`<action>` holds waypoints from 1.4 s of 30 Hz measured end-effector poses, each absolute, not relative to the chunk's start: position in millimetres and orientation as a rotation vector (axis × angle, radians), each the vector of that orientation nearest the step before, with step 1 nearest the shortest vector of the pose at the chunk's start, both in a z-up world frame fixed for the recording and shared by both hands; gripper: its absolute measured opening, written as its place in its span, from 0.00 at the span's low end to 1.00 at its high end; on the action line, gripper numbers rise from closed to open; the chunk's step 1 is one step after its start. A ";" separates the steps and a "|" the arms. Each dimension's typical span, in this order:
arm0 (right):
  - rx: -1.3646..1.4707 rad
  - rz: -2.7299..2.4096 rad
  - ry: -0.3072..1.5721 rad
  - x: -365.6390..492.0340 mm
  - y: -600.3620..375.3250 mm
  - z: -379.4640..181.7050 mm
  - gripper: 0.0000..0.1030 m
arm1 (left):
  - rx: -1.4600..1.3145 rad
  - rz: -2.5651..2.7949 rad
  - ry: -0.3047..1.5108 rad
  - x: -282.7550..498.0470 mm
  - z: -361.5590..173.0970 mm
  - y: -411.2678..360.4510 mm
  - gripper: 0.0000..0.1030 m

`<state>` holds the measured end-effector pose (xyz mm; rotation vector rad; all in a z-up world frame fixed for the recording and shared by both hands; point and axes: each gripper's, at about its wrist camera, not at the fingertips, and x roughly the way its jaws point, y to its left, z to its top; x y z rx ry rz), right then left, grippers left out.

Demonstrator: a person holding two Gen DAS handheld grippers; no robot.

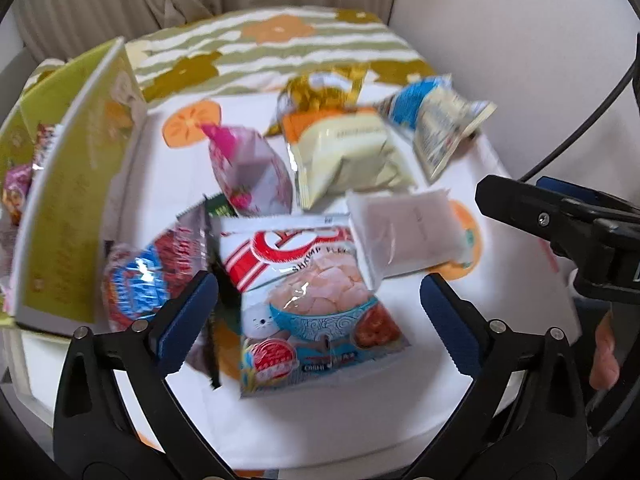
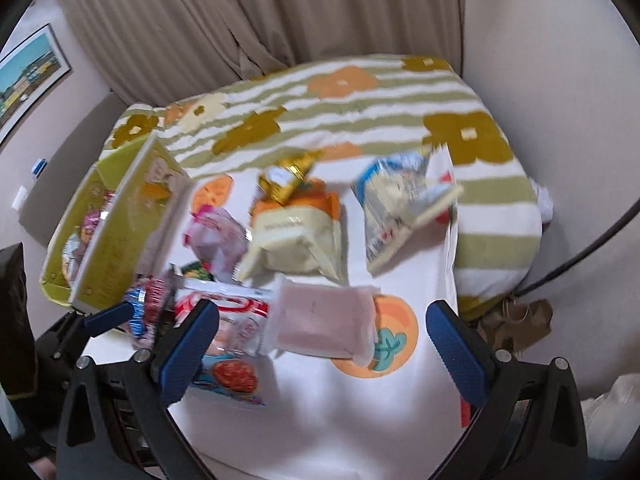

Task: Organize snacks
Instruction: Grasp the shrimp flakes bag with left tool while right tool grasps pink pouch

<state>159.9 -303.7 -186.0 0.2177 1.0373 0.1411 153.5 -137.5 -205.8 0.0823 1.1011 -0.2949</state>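
Left wrist view — we're hovering our left gripper (image 1: pixel 318 316), jaws wide, over the shrimp bag (image 1: pixel 316 300); our right gripper (image 2: pixel 322 344) is gaping wide too — nothing held.

There is one green cardboard box (image 1: pixel 76 216). About eight shiny plastic snack bags lie on one white cloth with orange fruit pictures (image 1: pixel 320 392): one shrimp chip bag (image 1: pixel 312 300), one pink bag (image 1: pixel 252 172), one cream-colored bag (image 1: pixel 348 152), one blue bag (image 1: pixel 432 124).
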 end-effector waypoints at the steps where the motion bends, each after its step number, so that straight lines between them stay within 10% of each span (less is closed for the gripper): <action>1: 0.232 0.136 1.052 161.9 -304.5 -194.0 1.00 | 0.084 -0.297 1.108 155.0 -211.4 -138.9 0.96; 42: 0.151 0.023 1.244 197.3 -261.5 -274.1 1.00 | 0.210 -0.299 1.135 162.4 -236.6 -126.3 0.59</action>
